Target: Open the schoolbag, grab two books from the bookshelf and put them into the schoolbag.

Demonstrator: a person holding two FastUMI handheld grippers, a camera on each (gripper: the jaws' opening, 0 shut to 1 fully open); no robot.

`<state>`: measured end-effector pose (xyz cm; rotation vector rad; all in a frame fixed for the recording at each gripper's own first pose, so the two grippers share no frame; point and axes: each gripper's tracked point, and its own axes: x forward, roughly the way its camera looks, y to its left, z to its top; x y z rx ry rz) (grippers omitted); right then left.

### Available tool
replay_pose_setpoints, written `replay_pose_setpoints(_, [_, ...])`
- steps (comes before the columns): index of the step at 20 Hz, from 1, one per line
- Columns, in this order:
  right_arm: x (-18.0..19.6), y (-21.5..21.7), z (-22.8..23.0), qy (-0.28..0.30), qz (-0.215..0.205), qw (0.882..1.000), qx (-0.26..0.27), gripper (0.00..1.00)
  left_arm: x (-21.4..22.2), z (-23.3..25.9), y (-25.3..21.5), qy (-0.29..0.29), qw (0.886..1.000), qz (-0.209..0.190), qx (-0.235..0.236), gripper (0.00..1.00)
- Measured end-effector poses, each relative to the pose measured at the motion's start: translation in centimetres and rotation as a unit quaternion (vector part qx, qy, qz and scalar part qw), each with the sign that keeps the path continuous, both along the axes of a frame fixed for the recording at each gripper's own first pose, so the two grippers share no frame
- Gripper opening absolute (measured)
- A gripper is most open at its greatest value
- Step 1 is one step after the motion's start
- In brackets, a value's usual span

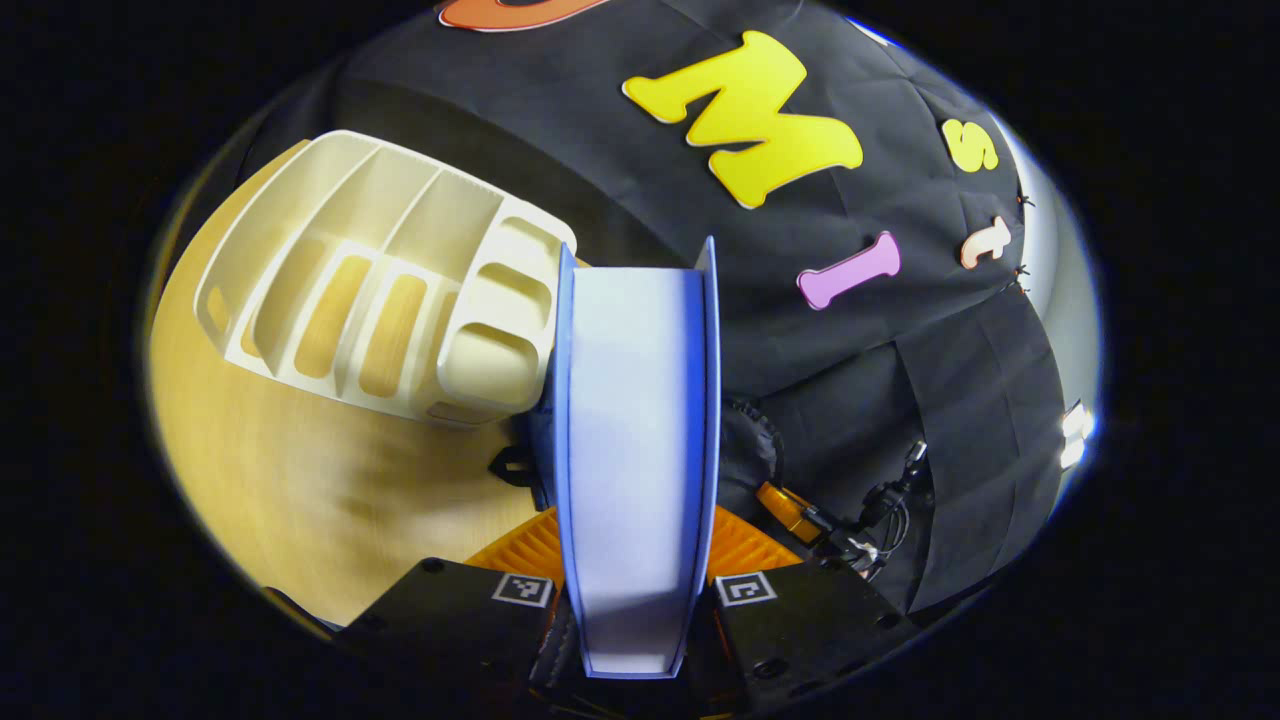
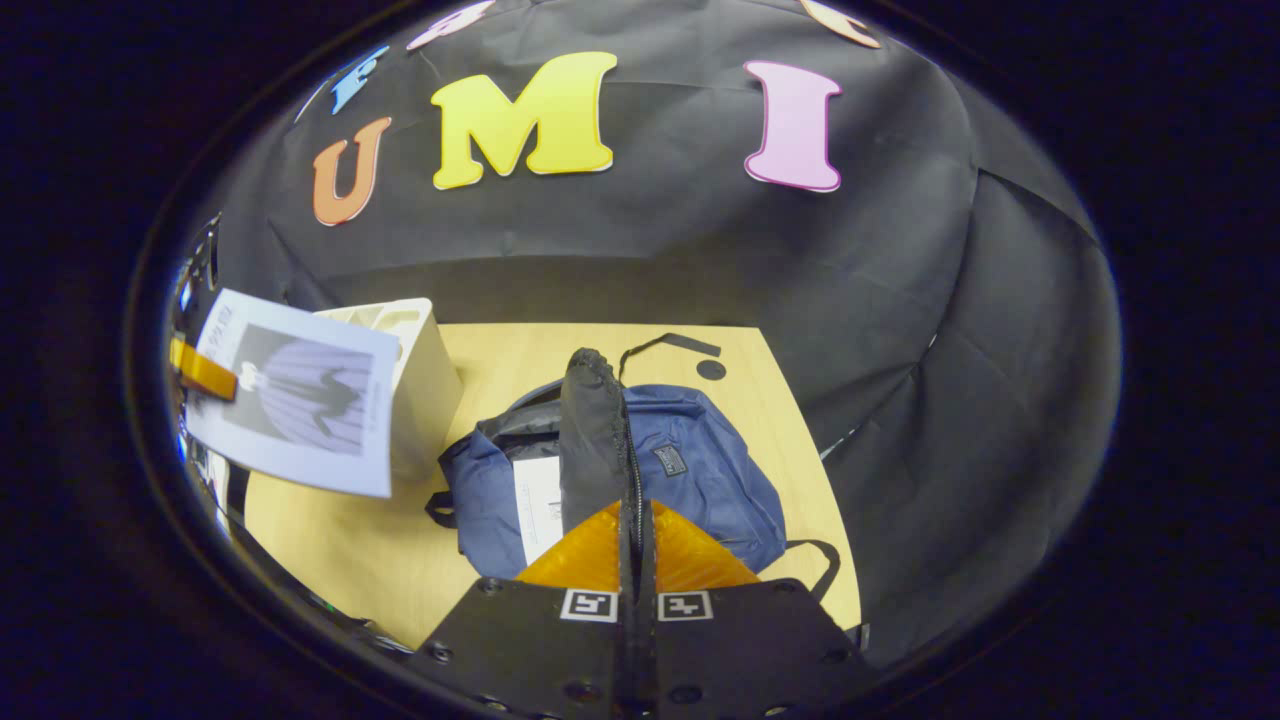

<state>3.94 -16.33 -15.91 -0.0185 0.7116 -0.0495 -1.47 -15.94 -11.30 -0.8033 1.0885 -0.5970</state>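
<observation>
My left gripper (image 1: 635, 545) is shut on a book (image 1: 635, 440) with blue covers, seen edge-on with its white pages facing me. It hangs above the table, right of the cream bookshelf (image 1: 380, 290), whose slots look bare. In the right gripper view that book (image 2: 300, 390) shows its pale cover at the left, pinched by the left gripper (image 2: 200, 370). The blue schoolbag (image 2: 700, 470) lies on the table. My right gripper (image 2: 635, 525) is shut on its black opening flap (image 2: 592, 440) and holds it up. A white book (image 2: 540, 505) lies inside the bag.
The wooden table (image 2: 400, 560) carries the bookshelf (image 2: 425, 385) at the back left and the bag in the middle. Bag straps (image 2: 670, 345) trail toward the far edge. Black cloth walls close the back and right side.
</observation>
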Motion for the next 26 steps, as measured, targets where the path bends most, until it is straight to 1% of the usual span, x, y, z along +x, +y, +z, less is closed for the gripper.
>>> replay_pose_setpoints(4, [0.0,-1.0,0.4,0.002,-0.002,1.0,-0.003,0.0,-0.6,-3.9,-5.4,0.011,1.0,-0.017,-0.006,0.45])
replay_pose_setpoints(7, [0.1,-1.4,0.7,0.002,-0.003,1.0,-0.003,0.0,-0.6,-6.2,-8.7,0.04,0.998,-0.029,-0.031,0.45])
replay_pose_setpoints(10, [0.1,-1.7,0.7,0.002,-0.005,1.0,0.004,0.0,0.0,-7.8,-10.8,0.055,0.997,-0.02,-0.04,0.45])
replay_pose_setpoints(11, [0.0,-1.8,0.7,0.005,-0.005,1.0,0.005,0.0,0.1,-7.7,-11.5,0.063,0.996,-0.016,-0.053,0.45])
replay_pose_setpoints(12, [0.1,-2.0,0.8,0.006,-0.005,1.0,0.007,0.0,0.1,-7.7,-12.1,0.071,0.995,-0.014,-0.064,0.41])
replay_pose_setpoints(13, [0.3,-2.2,0.9,0.006,-0.006,1.0,0.008,0.0,0.0,-8.1,-12.4,0.071,0.996,-0.014,-0.059,0.45])
replay_pose_setpoints(15, [0.5,-2.5,1.3,0.005,-0.006,1.0,0.012,0.0,-0.6,-9.1,-13.2,0.069,0.996,-0.026,-0.052,0.45])
replay_pose_setpoints(22, [0.8,-3.4,3.4,-0.01,-0.009,1.0,0.009,0.0,-0.1,-10.2,-17.4,0.073,0.993,-0.03,-0.086,0.45])
replay_pose_setpoints(23, [0.9,-3.4,3.7,-0.012,-0.009,1.0,0.007,0.0,-0.1,-10.3,-18.1,0.074,0.993,-0.029,-0.09,0.4])
replay_pose_setpoints(24, [0.9,-3.5,3.9,-0.013,-0.008,1.0,0.007,0.0,-0.1,-10.5,-18.6,0.075,0.992,-0.029,-0.094,0.4])
replay_pose_setpoints(25, [0.9,-3.4,4.1,-0.014,-0.008,1.0,0.006,0.0,0.2,-10.5,-19.3,0.076,0.992,-0.029,-0.099,0.45])
replay_pose_setpoints(26, [1.0,-3.4,4.3,-0.016,-0.007,1.0,0.006,0.0,0.4,-10.7,-20.2,0.079,0.991,-0.028,-0.106,0.45])
